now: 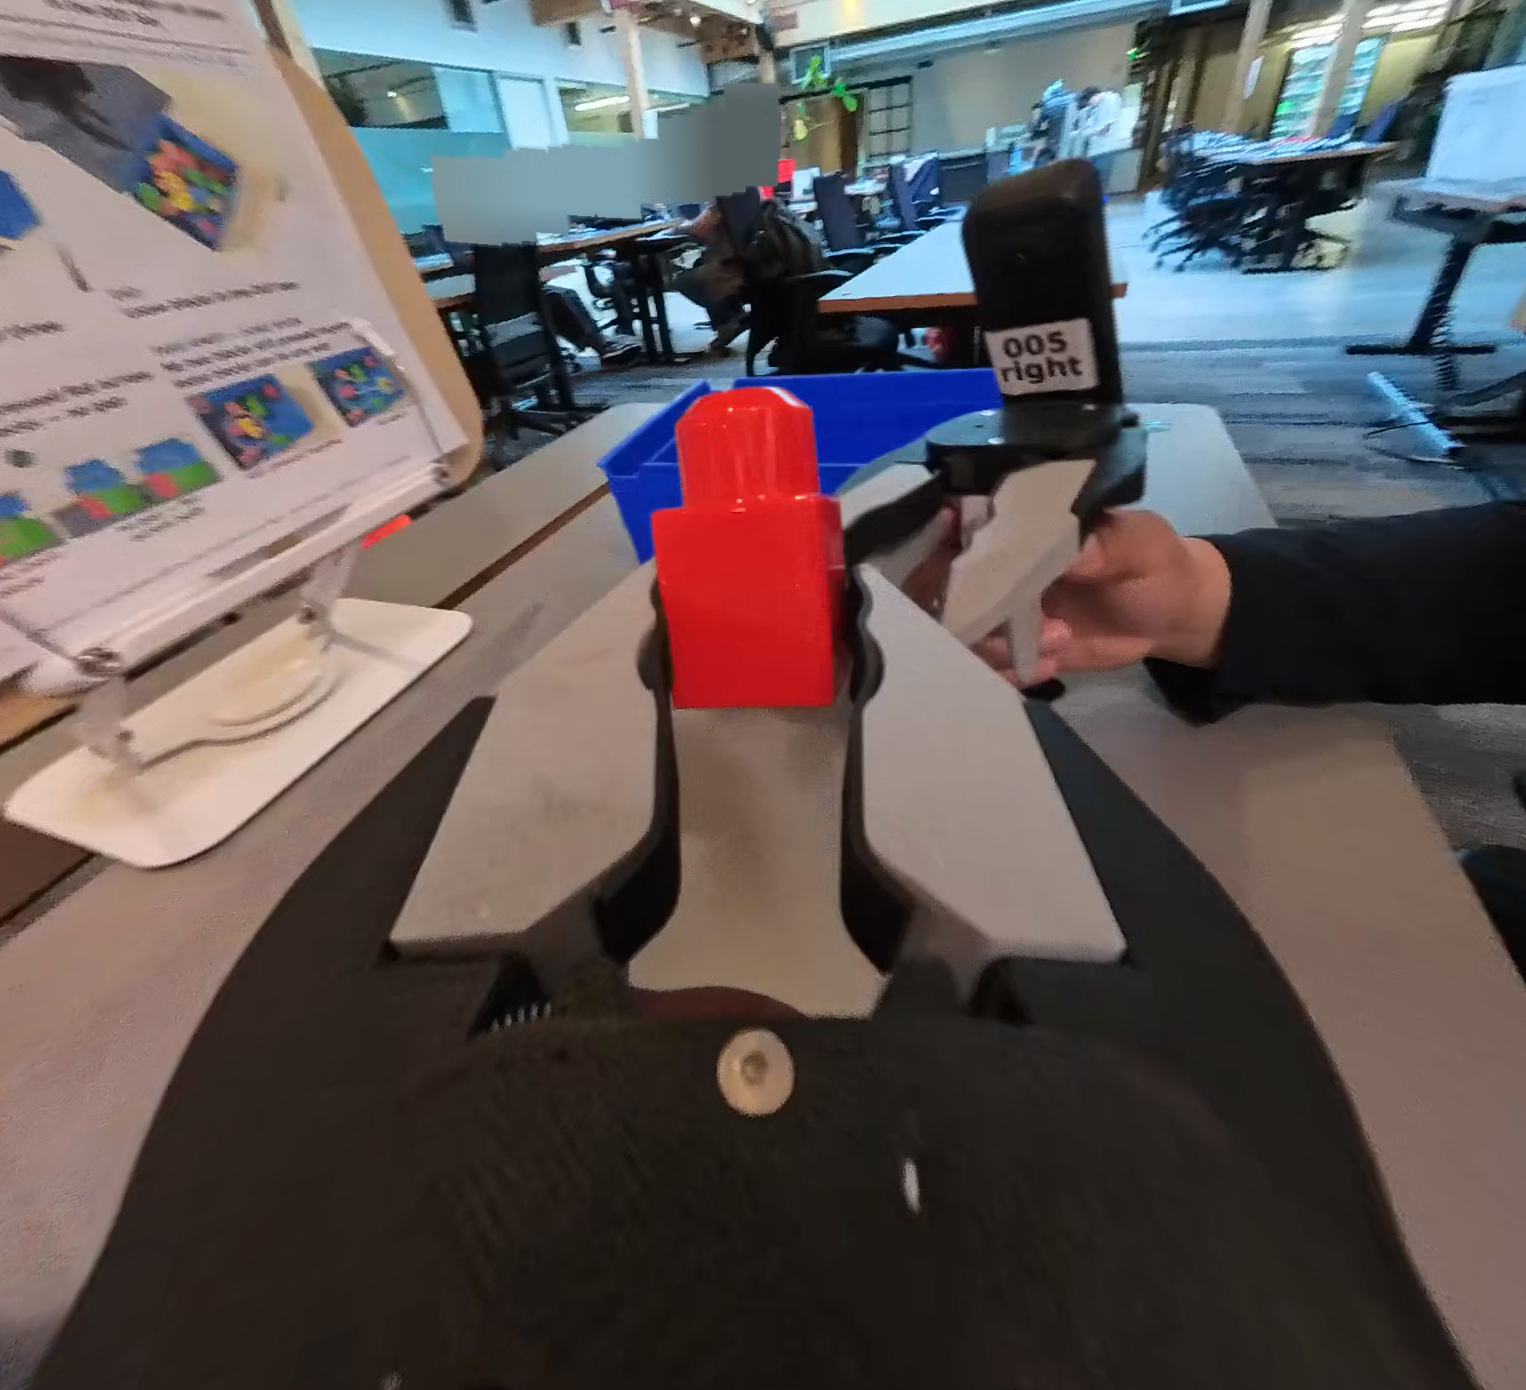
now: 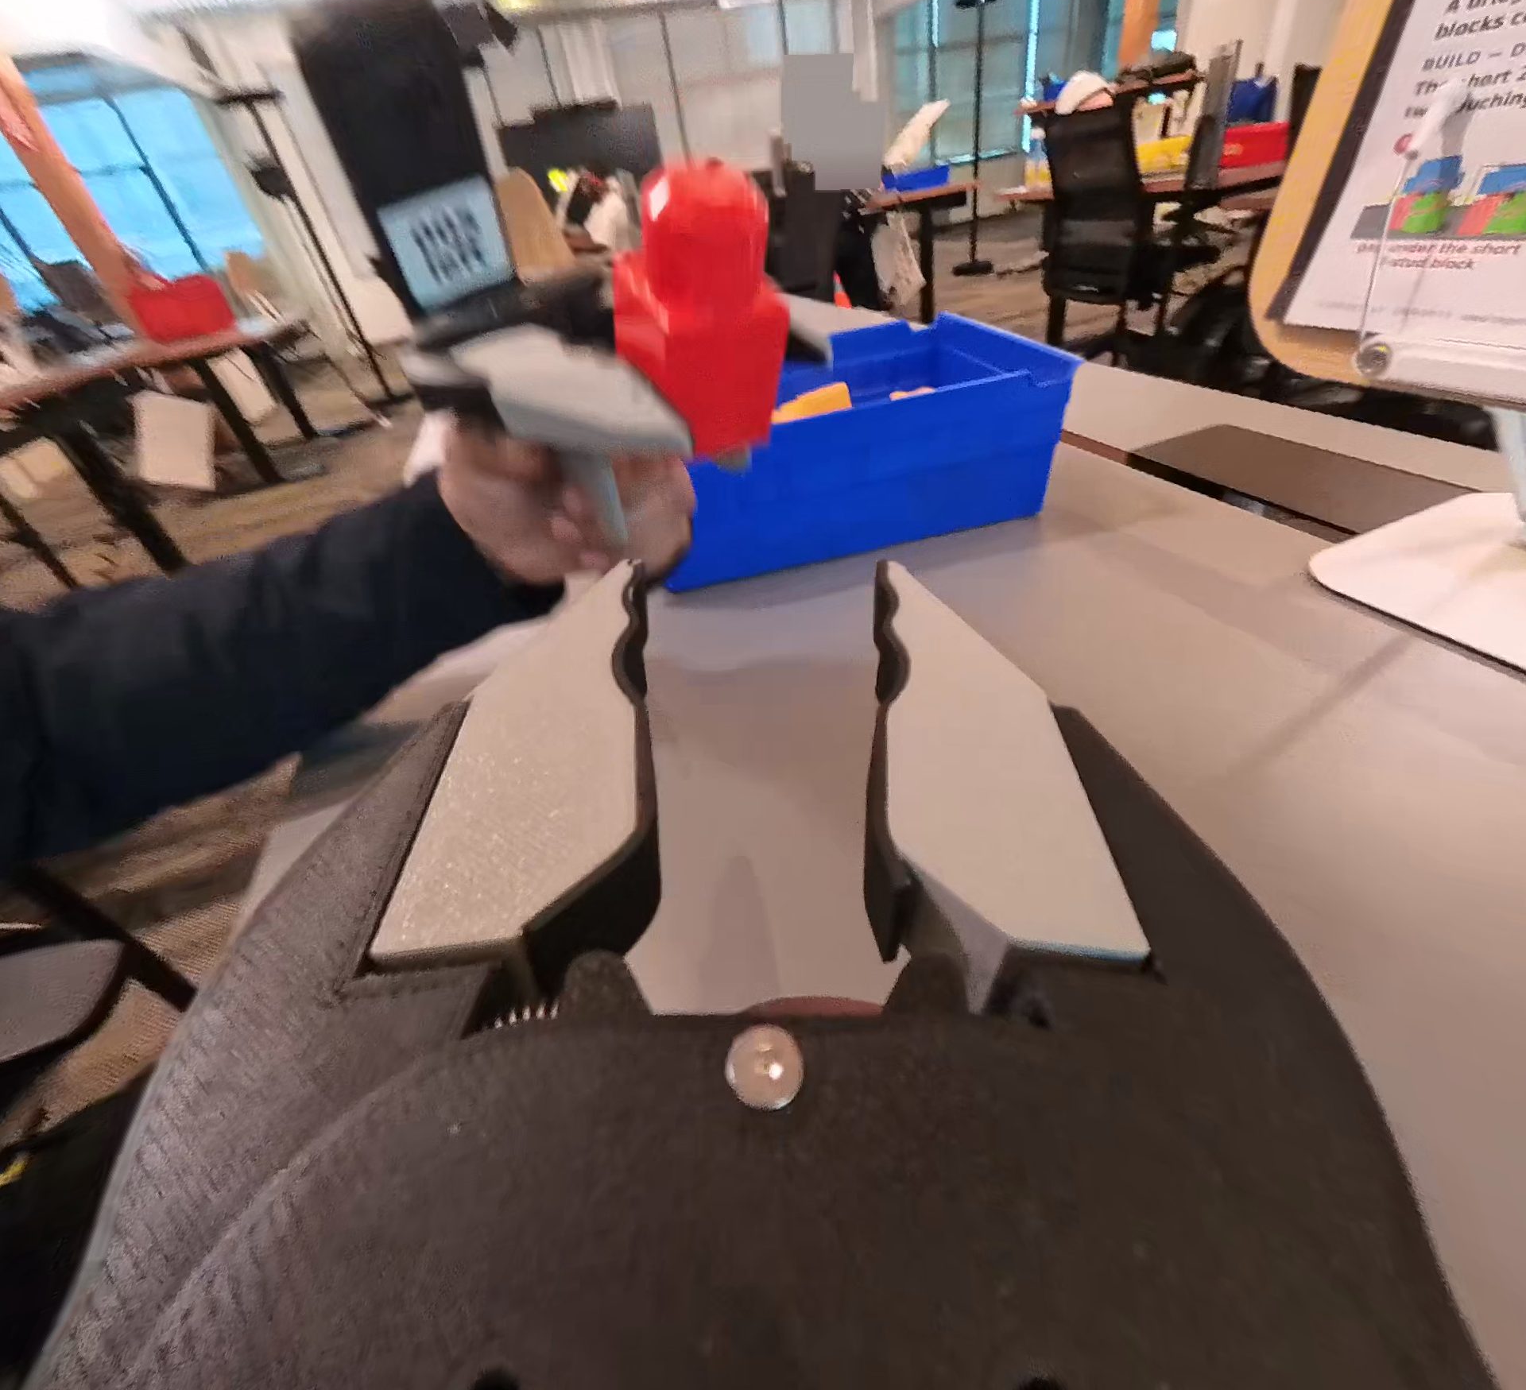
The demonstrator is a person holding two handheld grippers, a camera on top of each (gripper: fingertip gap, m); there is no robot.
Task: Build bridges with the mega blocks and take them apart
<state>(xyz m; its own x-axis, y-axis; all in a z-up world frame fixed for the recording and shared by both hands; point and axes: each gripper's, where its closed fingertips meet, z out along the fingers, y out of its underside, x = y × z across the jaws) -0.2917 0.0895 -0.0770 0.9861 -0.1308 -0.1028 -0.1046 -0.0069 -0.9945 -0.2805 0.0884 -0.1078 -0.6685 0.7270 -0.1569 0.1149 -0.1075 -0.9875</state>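
Bearing a label [image 1: 1040, 357]: right hand-held gripper [image 2: 760, 636]

Bright overhead daylight, wide-angle edge warp, motion blur throughout.

left wrist: faces right, close | right wrist: faces left | shared: blue bin [image 1: 867, 425]

Bare grey table [image 2: 1073, 690] near right gripper [image 2: 760, 607] leaves passage; blue bin [image 2: 867, 492] blocks far side, white stand base [image 2: 1437, 591] right, left gripper [image 2: 702, 392] with red block [image 2: 702, 343] left
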